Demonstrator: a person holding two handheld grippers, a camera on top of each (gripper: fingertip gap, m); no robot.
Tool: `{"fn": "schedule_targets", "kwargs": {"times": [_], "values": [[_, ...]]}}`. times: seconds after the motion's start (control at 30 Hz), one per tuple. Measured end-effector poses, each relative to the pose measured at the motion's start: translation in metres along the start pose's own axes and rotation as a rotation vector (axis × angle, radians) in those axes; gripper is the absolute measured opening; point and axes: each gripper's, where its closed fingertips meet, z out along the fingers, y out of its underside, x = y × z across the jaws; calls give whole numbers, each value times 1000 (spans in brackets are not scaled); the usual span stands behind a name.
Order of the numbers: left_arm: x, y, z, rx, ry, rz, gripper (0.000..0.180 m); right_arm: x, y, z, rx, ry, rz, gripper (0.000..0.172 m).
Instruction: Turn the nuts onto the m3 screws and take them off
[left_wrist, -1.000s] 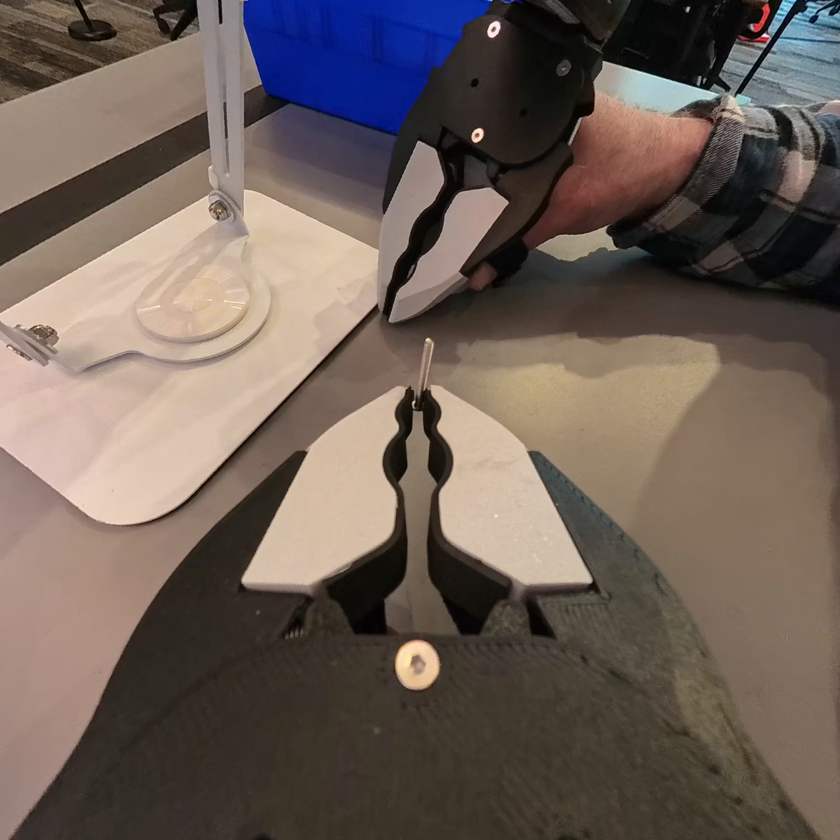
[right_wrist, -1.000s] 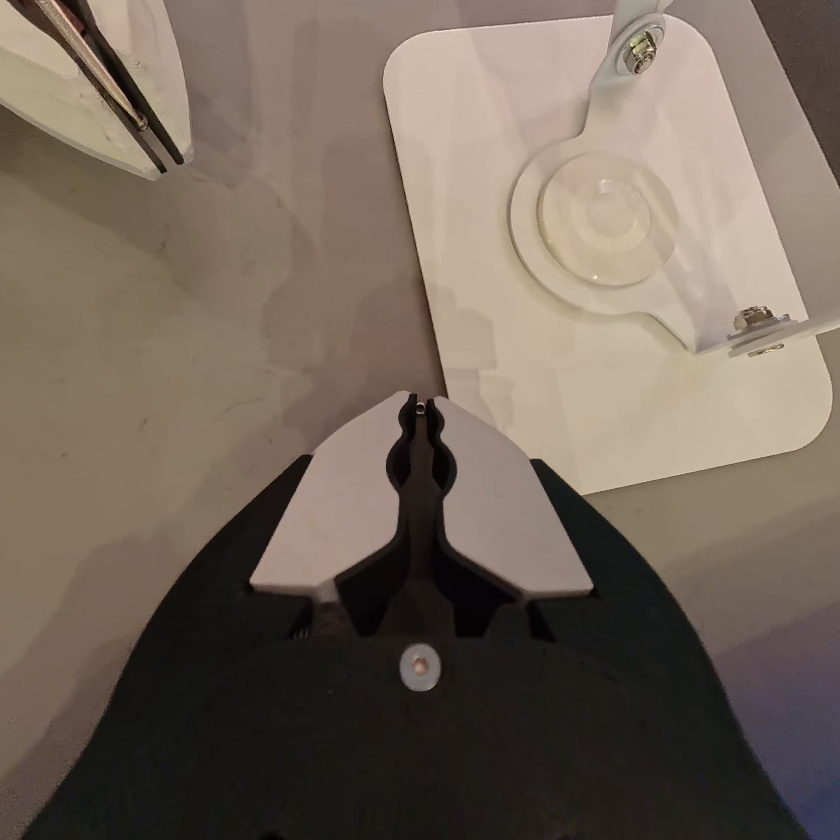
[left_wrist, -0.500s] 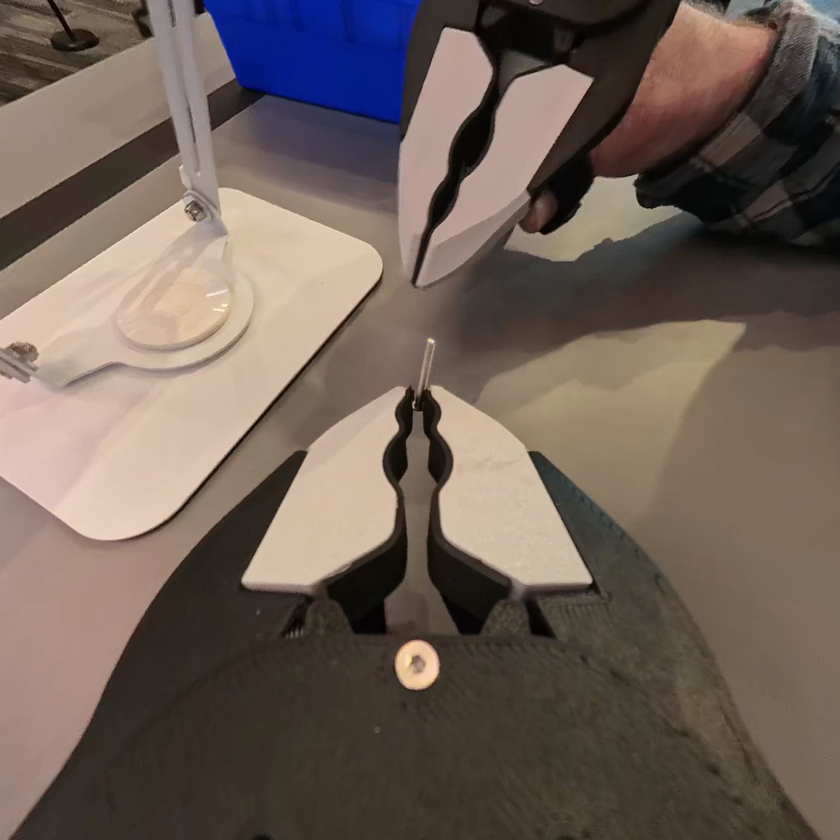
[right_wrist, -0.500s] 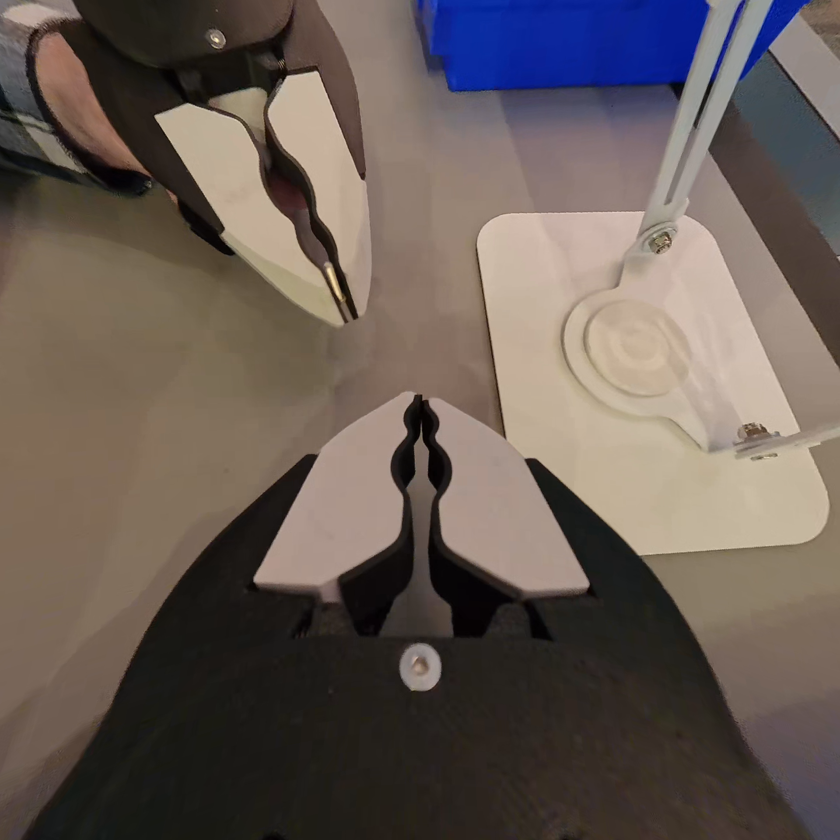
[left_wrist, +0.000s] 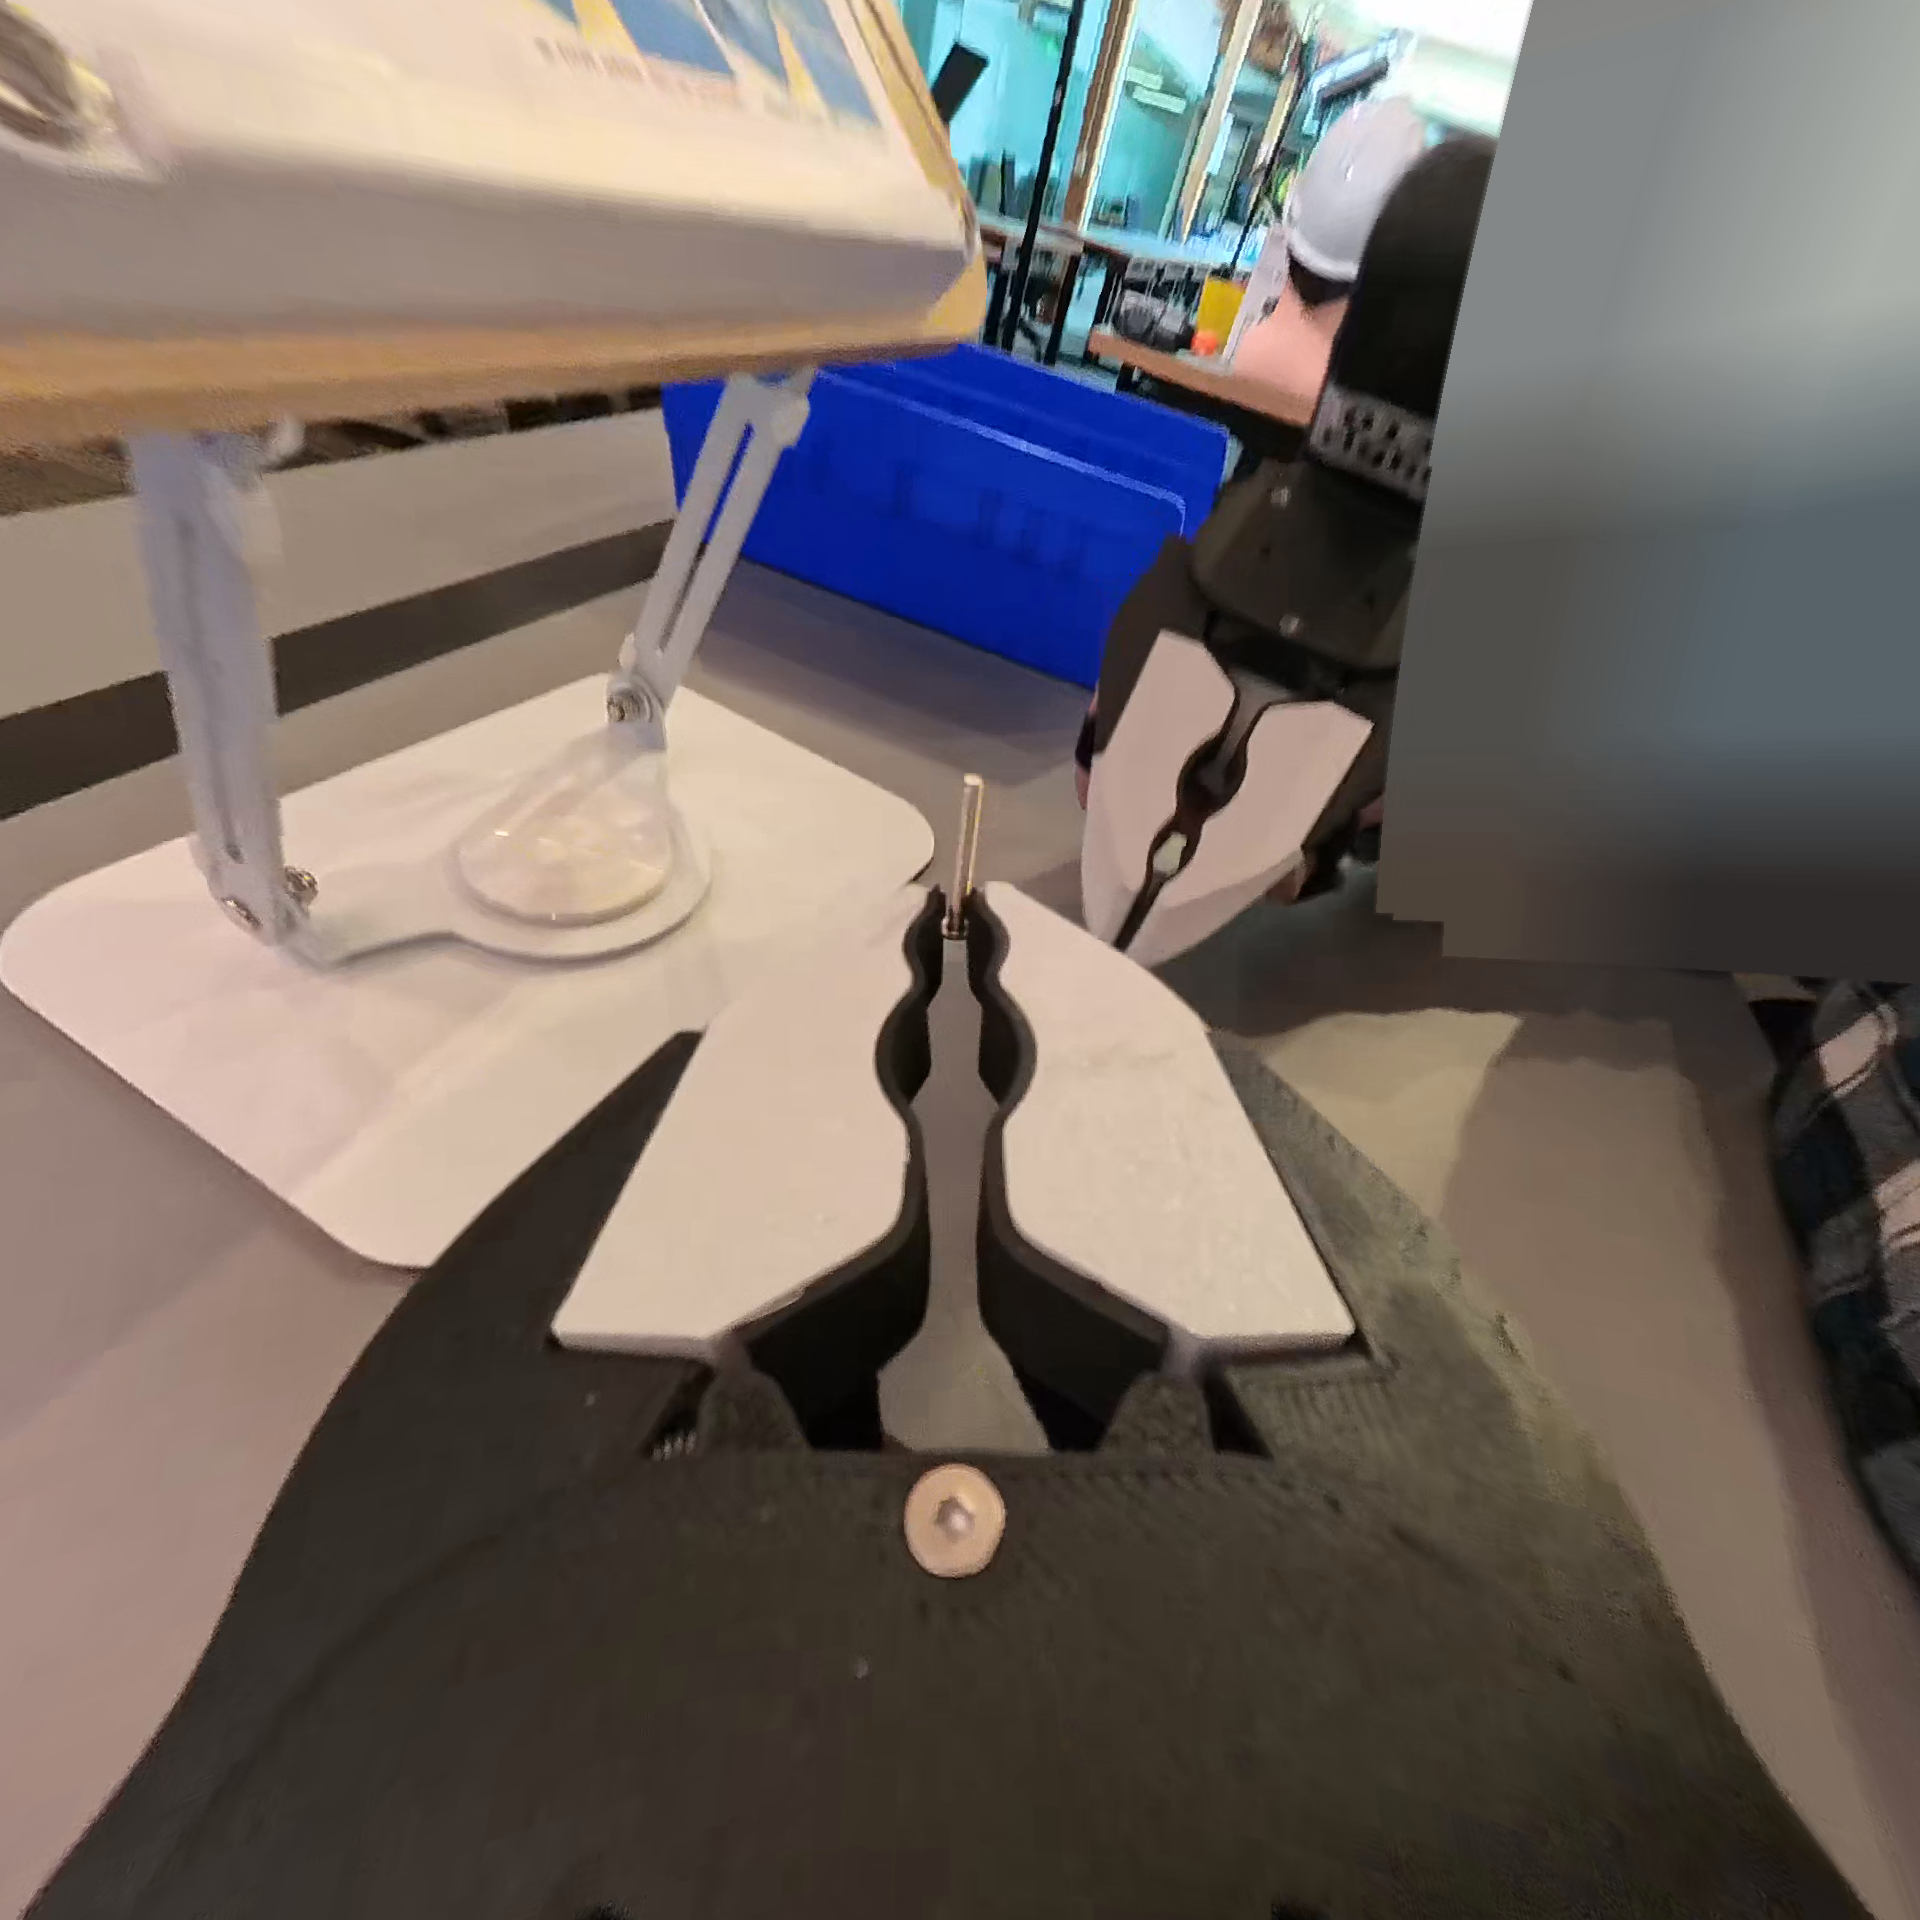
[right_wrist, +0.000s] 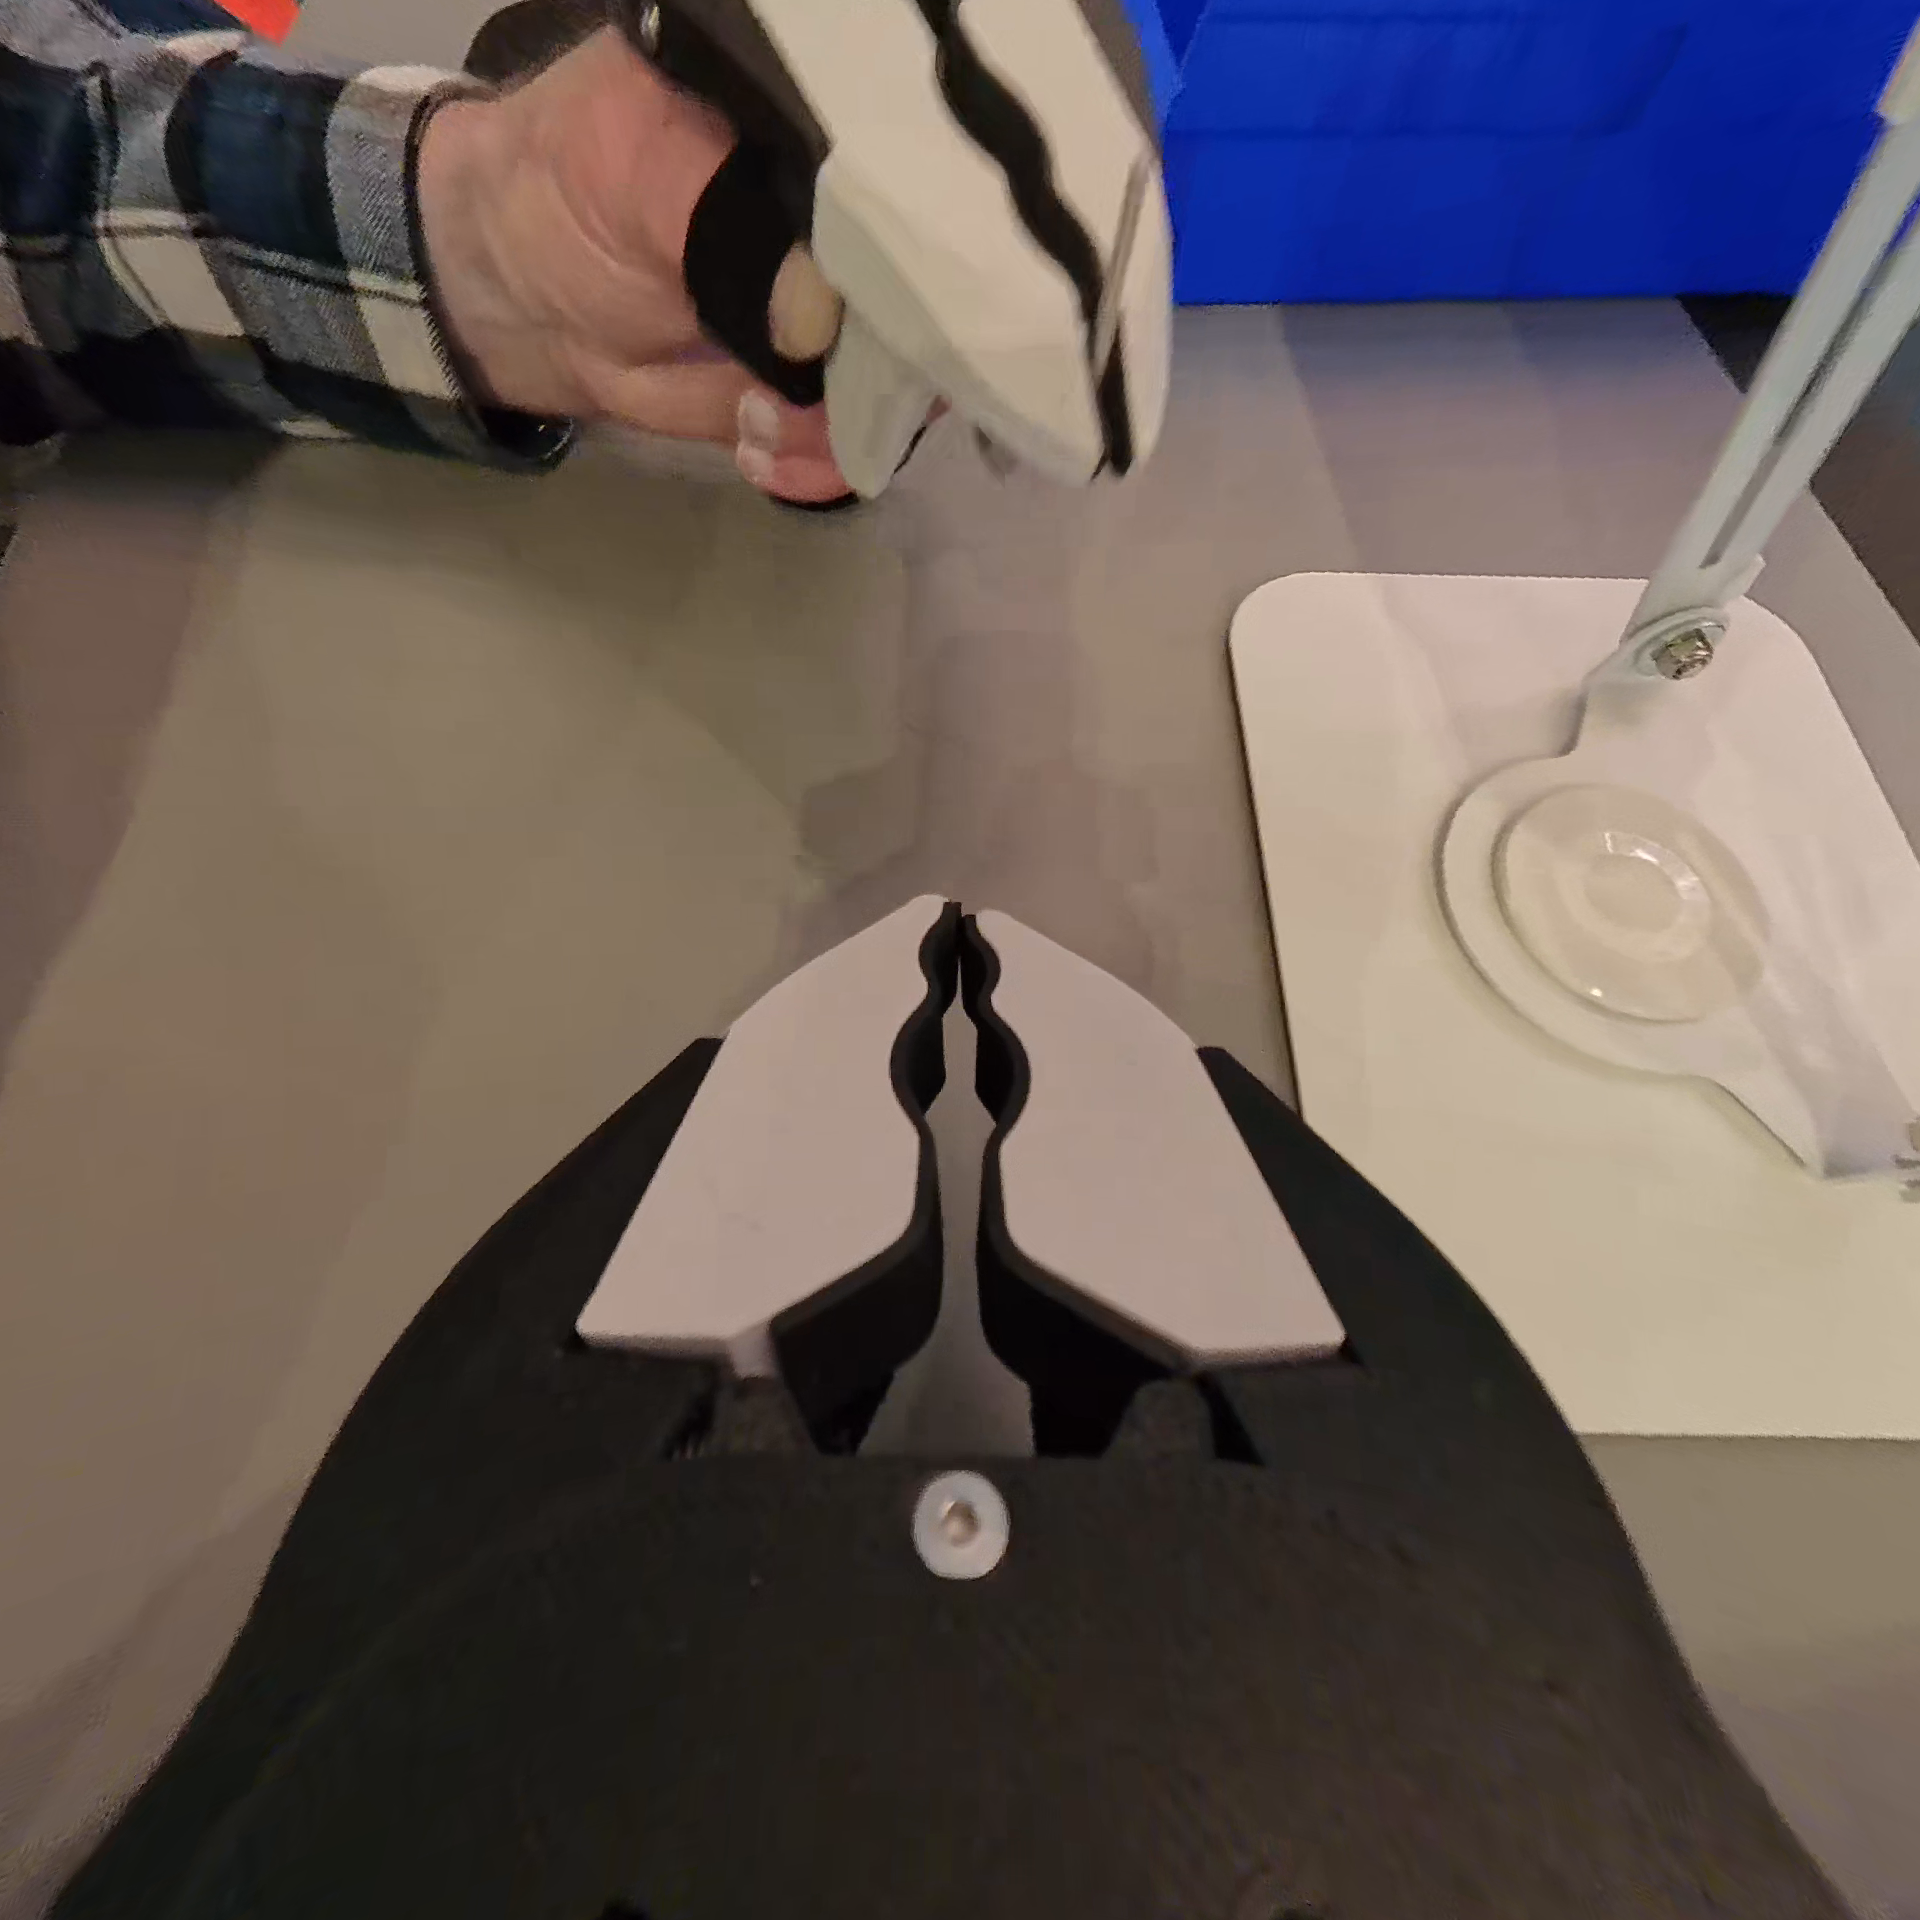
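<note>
My left gripper (left_wrist: 956, 904) is shut on a thin silver metal pin (left_wrist: 971, 831). The pin stands up out of the fingertips, which pinch its lower end. In the right wrist view the left gripper (right_wrist: 1101, 457) hangs above the grey table (right_wrist: 520, 831), blurred, in a hand with a plaid sleeve (right_wrist: 208, 239). My right gripper (right_wrist: 956, 914) is shut with its tips together, and I see nothing between them. It also shows in the left wrist view (left_wrist: 1132, 930), to the right of the pin, pointing down at the table.
A white stand with a flat base plate (left_wrist: 312, 1091), a clear disc (left_wrist: 571, 852), slotted arms (left_wrist: 208, 675) and a tilted board (left_wrist: 468, 208) on top is at the left. A blue bin (left_wrist: 935, 499) stands behind. A person sits far back. Left tips and right tips are each some 15 cm from the clear disc (left_wrist: 571, 852).
The left gripper has tilted up with the pin still in it. The right gripper has lifted off the table and drawn back. A small metal bit at its tips a second ago no longer shows.
</note>
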Motion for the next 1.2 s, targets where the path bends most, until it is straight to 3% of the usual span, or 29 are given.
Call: {"fn": "schedule_targets", "kwargs": {"times": [0.03,0.2,0.33,0.47,0.6,0.73,0.77,0.83,0.97,1.07,1.2], "values": [[-1,-6,-4,30,16,-23,3,-3,-1,3,-2,-14,-7,0],[-9,-29,-25,134,67,-144,4,-18,-4,17,-8,-71,-26,2],[-27,-24,-31,140,29,-274,4,-26,-3,24,-19,-96,-39,4],[-26,22,-21,-159,-26,-264,4,-32,2,28,-34,-111,-48,5],[-21,40,-22,-342,-53,-182,4,-35,6,28,-40,-126,-55,5],[-14,68,-14,-559,-69,44,4,-44,9,30,-60,-149,-106,8],[-10,67,-9,-557,-51,65,4,-48,7,30,-57,-155,-126,9],[-1,49,5,-428,-5,-38,4,-59,-4,30,-13,-175,-164,14],[-8,12,21,-183,-3,-190,4,-93,-36,39,96,-237,-208,42],[-13,-5,28,-93,-33,-230,4,-112,-48,55,118,-270,-207,69],[-17,-15,41,-26,-64,-264,4,-134,-59,68,136,-358,-182,76]]}}
